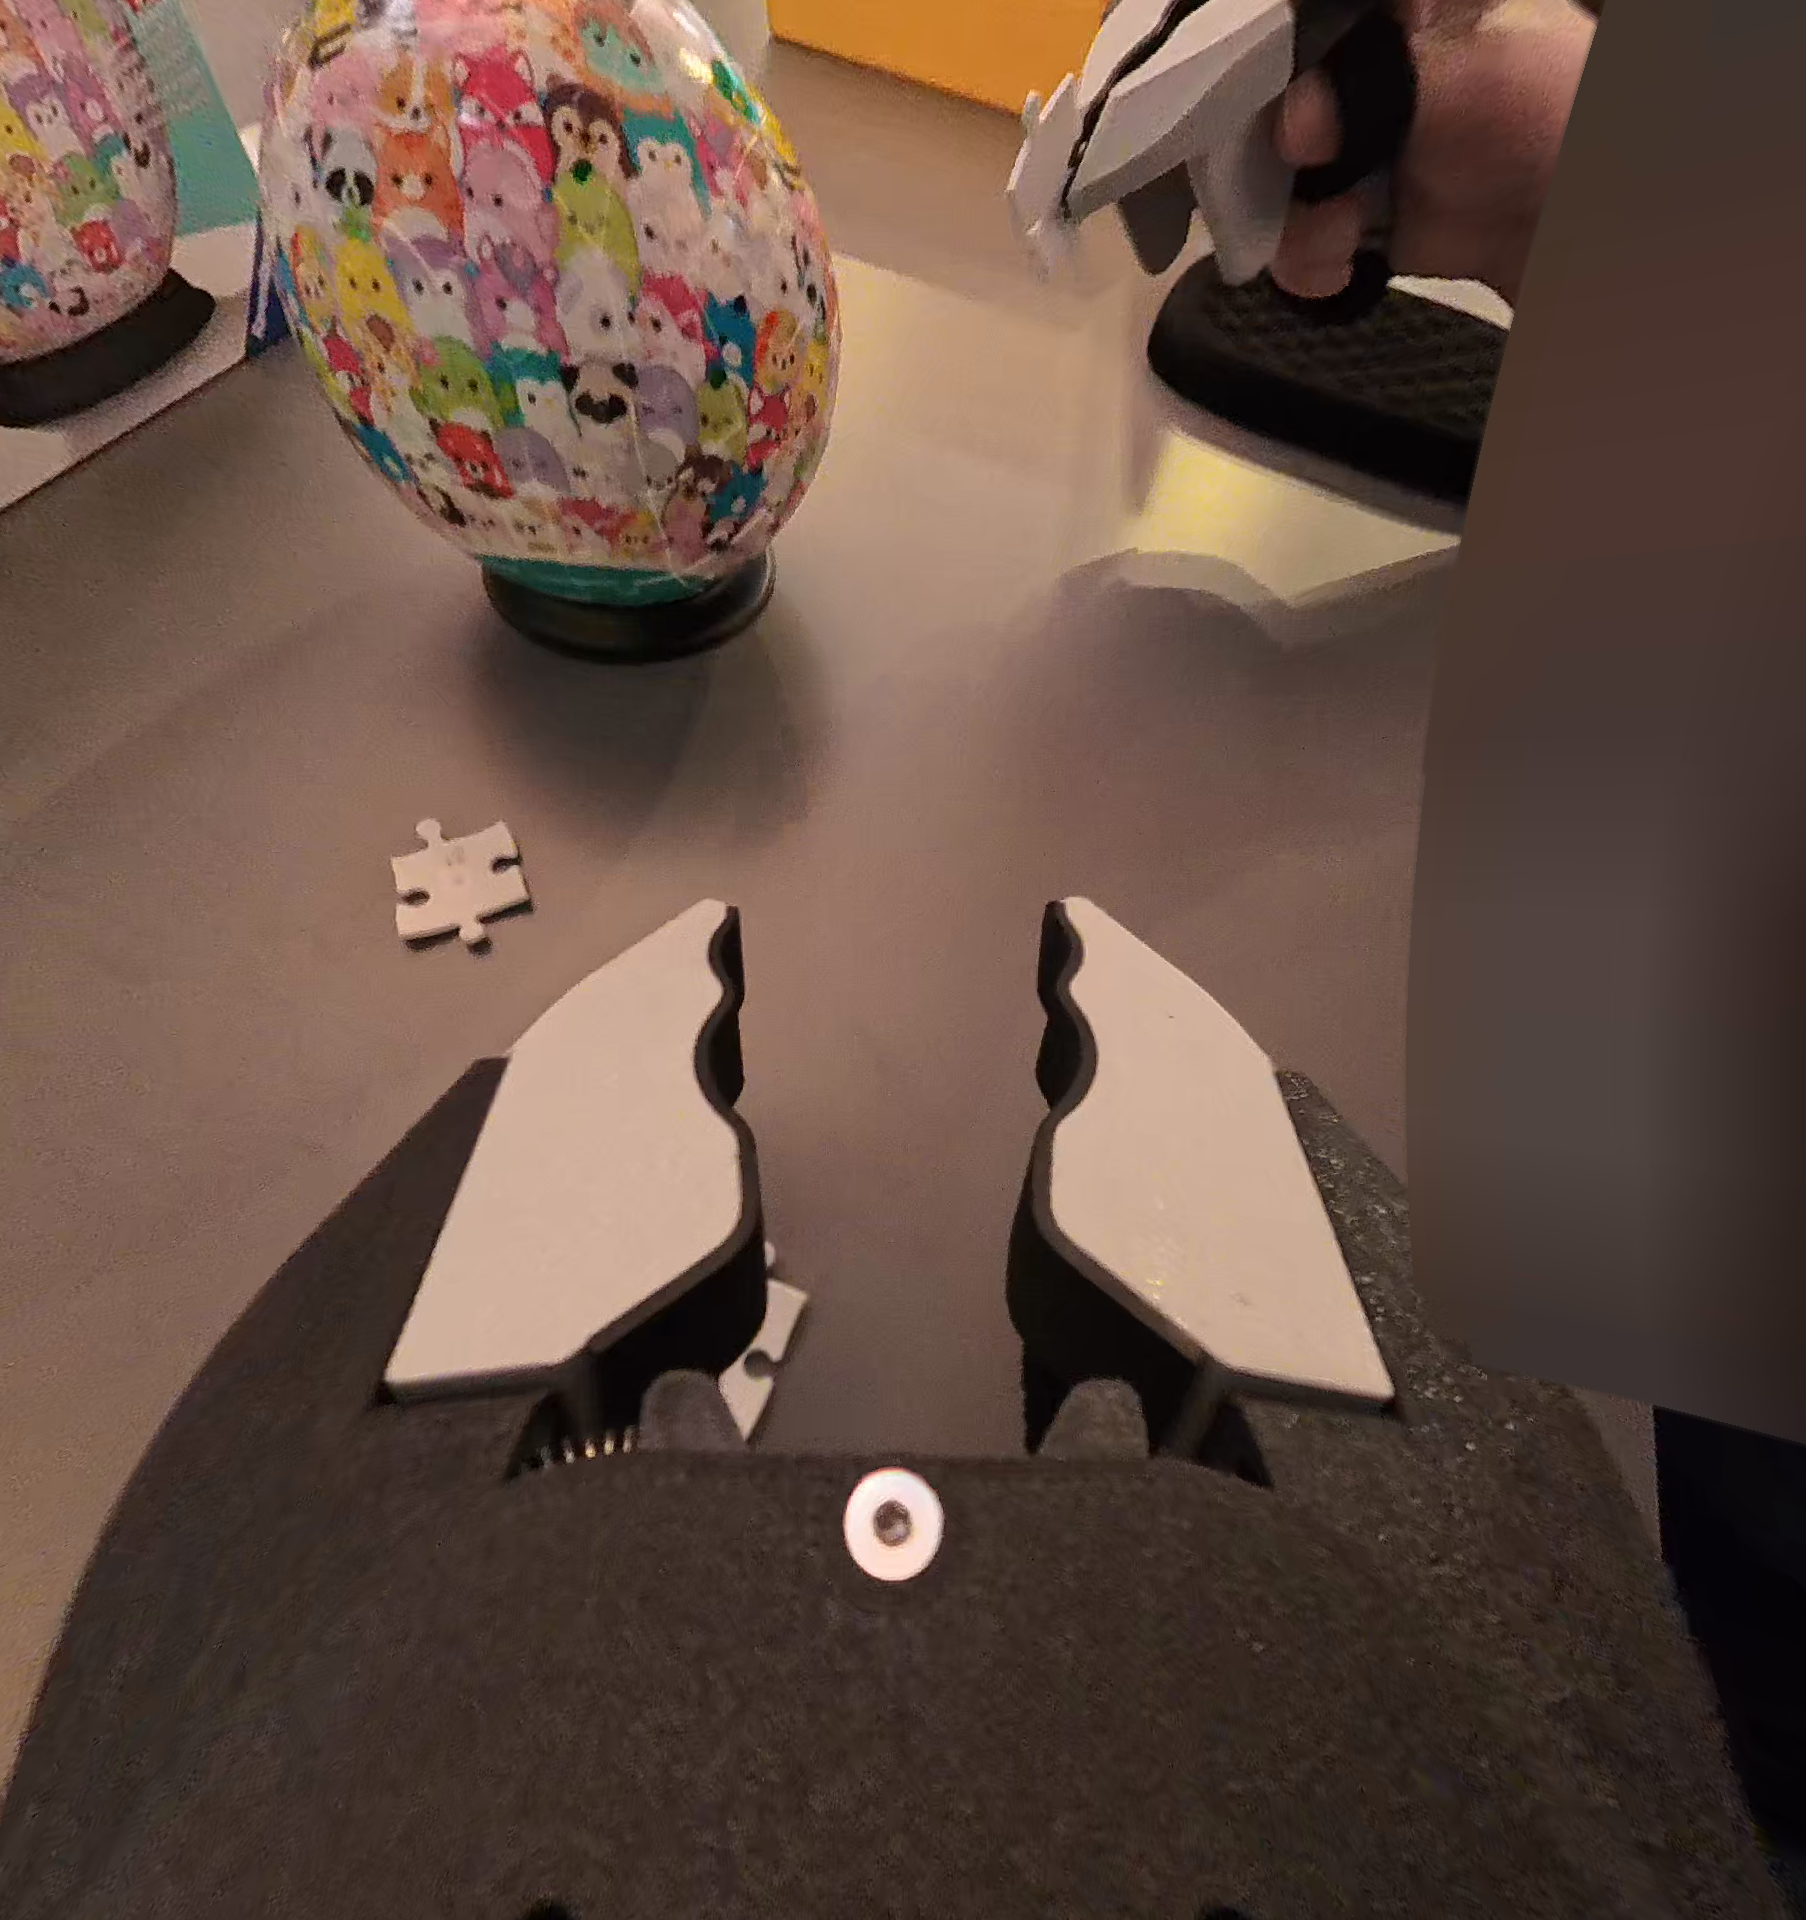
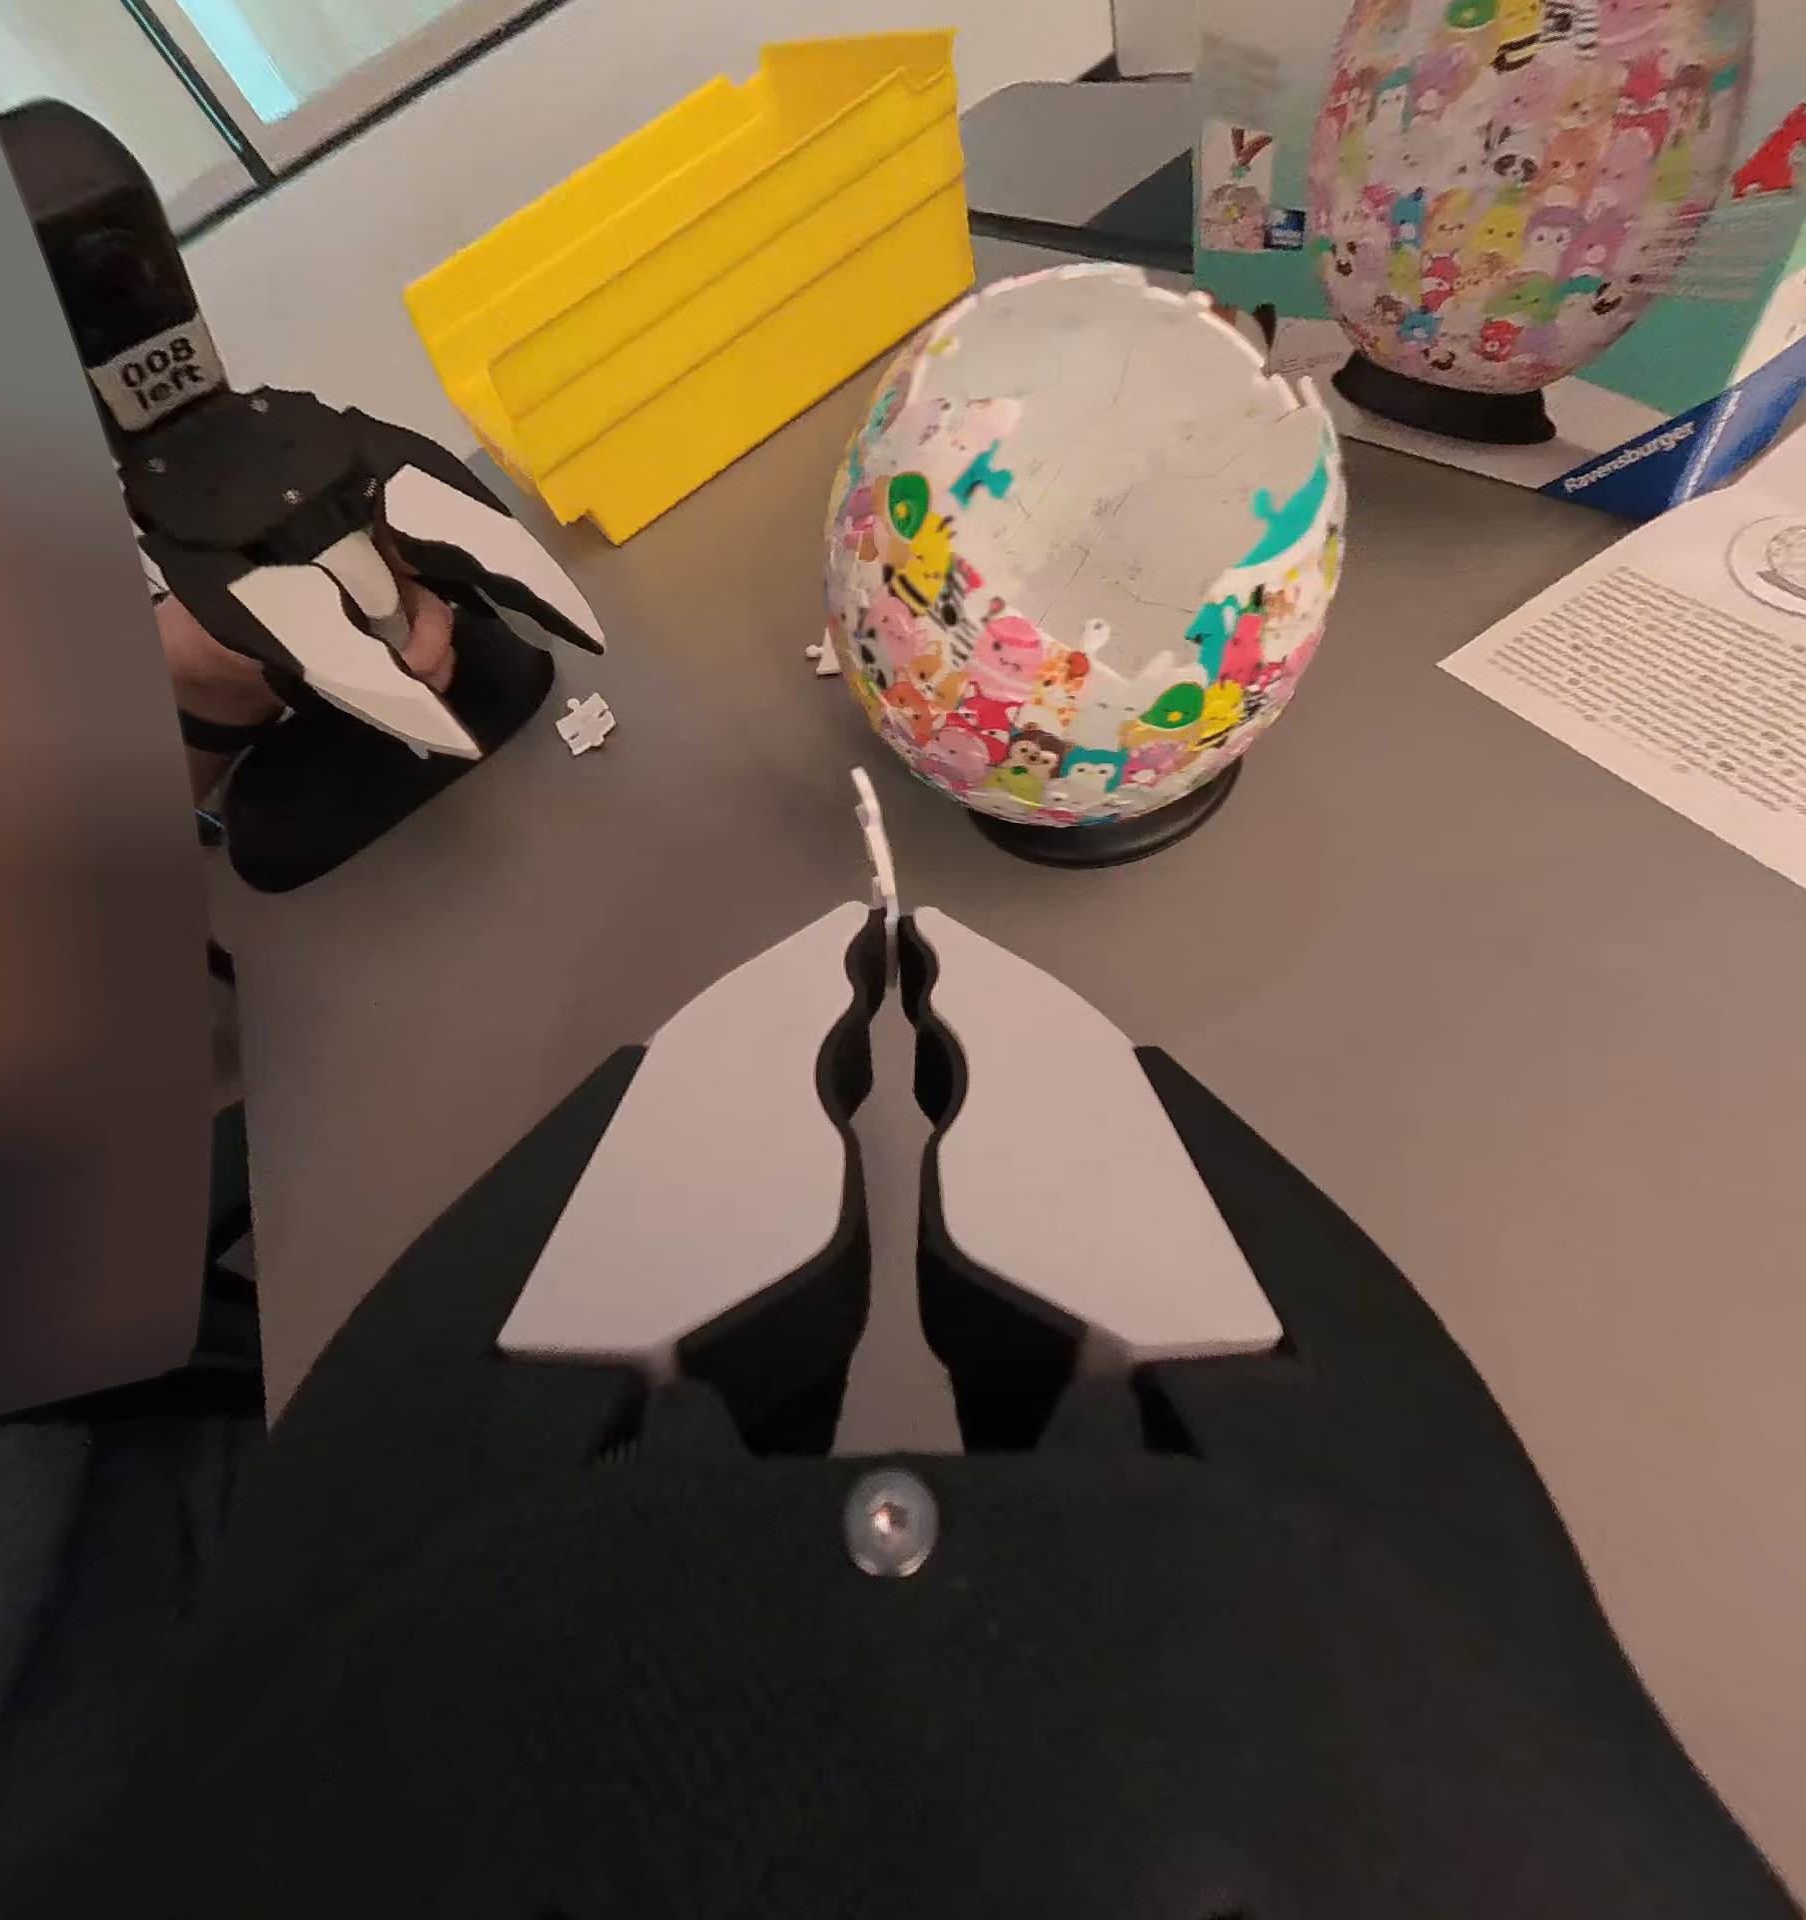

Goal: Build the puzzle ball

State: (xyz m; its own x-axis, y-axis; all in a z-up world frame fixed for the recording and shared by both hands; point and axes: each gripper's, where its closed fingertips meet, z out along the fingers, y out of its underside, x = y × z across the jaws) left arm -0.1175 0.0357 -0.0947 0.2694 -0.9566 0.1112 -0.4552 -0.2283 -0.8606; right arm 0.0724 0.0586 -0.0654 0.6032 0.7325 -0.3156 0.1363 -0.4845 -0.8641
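Observation:
The puzzle ball [image 1: 556,301], covered in colourful cartoon animals, stands on a black ring stand. In the right wrist view the ball [image 2: 1075,582] has a large open gap at its top, with the white inside showing. My right gripper [image 2: 897,920] is shut on a white puzzle piece [image 2: 878,842], held edge-on in front of the ball; the gripper also shows in the left wrist view [image 1: 1044,197]. My left gripper [image 1: 891,920] is open and empty above the table. A loose piece [image 1: 459,883] lies white side up just left of it. Another piece [image 1: 769,1351] lies under its left finger.
A yellow bin [image 2: 712,270] lies behind the ball. The puzzle box [image 2: 1501,208] with the ball's picture stands at the back right, and a printed sheet [image 2: 1688,665] lies at the right. A small piece [image 2: 824,657] rests by the ball's left side. My hands' fingertips stand some 20 cm from each other.

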